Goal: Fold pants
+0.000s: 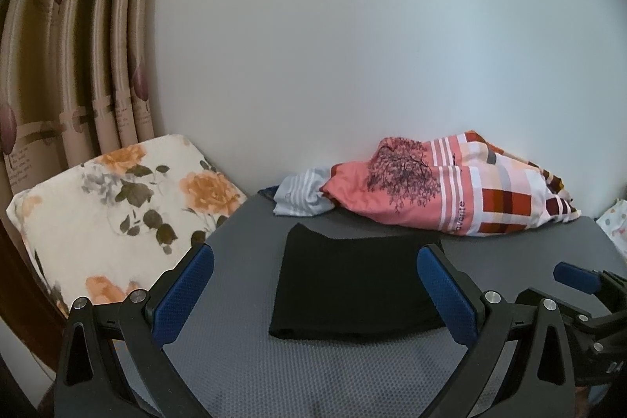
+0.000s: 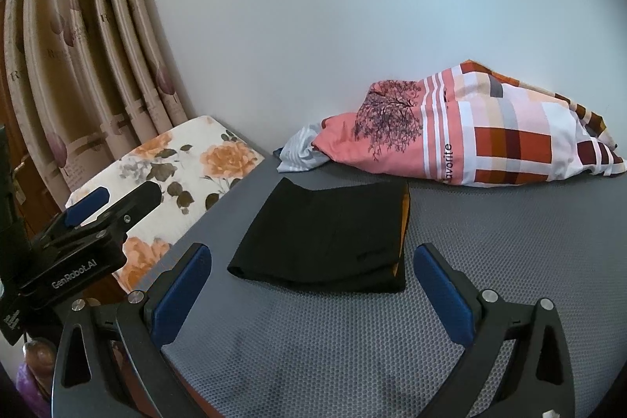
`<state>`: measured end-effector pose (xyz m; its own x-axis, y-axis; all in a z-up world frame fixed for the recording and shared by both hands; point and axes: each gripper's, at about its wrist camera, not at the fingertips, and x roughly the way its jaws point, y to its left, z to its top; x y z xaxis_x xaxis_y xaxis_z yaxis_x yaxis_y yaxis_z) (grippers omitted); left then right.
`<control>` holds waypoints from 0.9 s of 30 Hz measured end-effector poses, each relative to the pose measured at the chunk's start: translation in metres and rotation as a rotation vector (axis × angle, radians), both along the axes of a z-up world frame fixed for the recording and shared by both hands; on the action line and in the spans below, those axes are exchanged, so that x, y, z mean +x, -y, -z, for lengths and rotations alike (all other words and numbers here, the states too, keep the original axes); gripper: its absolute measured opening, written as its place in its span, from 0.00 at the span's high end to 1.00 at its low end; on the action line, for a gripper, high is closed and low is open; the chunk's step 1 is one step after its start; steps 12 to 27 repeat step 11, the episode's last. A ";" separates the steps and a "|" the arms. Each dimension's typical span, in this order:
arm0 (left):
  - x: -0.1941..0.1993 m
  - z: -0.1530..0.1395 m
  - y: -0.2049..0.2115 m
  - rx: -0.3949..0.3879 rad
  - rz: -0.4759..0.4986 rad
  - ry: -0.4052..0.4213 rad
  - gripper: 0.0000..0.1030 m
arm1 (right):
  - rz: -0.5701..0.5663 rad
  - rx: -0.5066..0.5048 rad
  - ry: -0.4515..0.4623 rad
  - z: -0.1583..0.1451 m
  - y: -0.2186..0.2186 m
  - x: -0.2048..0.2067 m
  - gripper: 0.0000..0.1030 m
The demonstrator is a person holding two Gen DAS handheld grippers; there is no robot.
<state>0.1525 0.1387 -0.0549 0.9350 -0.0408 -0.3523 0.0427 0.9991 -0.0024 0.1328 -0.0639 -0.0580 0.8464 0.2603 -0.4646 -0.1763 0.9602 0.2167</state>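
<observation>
Blue-padded fingers (image 1: 184, 288) of my left tool (image 1: 313, 294) frame the near edge of the grey mat (image 1: 243, 359), spread wide and holding nothing. Beyond them the black pants (image 1: 352, 285) lie flat on the mat as a compact rectangle, edges roughly squared, with a thin orange strip showing along the right side in the right wrist view. To my eye the folding is done or nearly so; perhaps one last halving or a tidy of that edge remains. My right tool (image 2: 313, 294) is likewise spread and empty, hovering just short of the pants. Both tools sit low and level, pointing toward the wall, side by side, the left tool's finger visible beside the floral pillow (image 2: 184, 167).
</observation>
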 end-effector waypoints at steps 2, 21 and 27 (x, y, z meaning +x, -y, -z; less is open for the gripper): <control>0.004 0.004 -0.001 -0.004 0.008 -0.006 0.00 | 0.000 0.001 -0.008 0.003 0.001 0.003 0.00; 0.017 0.024 0.002 0.026 -0.035 -0.012 0.00 | 0.001 -0.005 -0.052 0.020 0.001 0.015 0.00; 0.017 0.024 0.002 0.026 -0.035 -0.012 0.00 | 0.001 -0.005 -0.052 0.020 0.001 0.015 0.00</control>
